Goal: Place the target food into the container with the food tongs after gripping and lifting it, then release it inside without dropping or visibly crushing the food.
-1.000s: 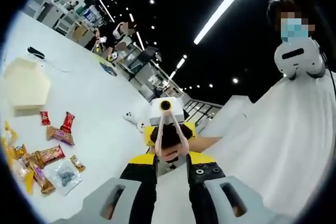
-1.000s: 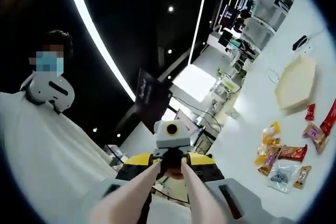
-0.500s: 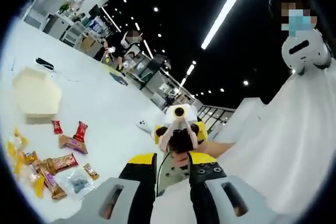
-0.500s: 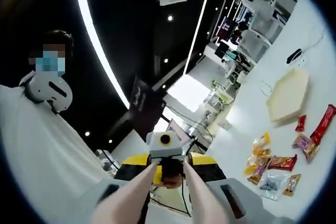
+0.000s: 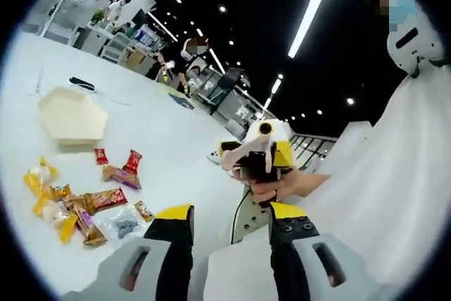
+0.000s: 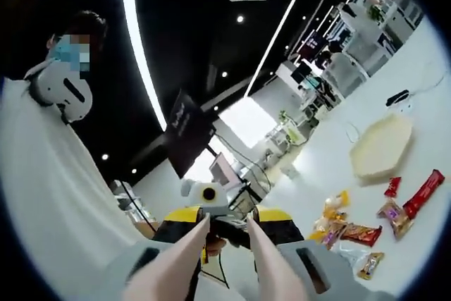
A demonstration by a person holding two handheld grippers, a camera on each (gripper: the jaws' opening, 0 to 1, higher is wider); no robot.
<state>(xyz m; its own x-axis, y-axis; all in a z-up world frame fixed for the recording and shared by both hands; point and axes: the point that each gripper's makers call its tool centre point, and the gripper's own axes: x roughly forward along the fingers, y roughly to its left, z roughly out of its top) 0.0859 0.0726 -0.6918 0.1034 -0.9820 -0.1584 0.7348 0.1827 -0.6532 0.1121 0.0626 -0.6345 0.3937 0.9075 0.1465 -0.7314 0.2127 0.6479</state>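
The right claw (image 6: 224, 244) is clamped on pink tongs (image 6: 211, 252), raised above the desk (image 6: 416, 139). The left claw (image 5: 229, 241) stands apart, holding nothing. Wrapped snacks (image 5: 91, 202) lie scattered on the desk's left, just near of the pale hexagonal container (image 5: 70, 114).

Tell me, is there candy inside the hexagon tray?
No, the hexagon tray looks bare inside, and the candy lies on the white table beside it.
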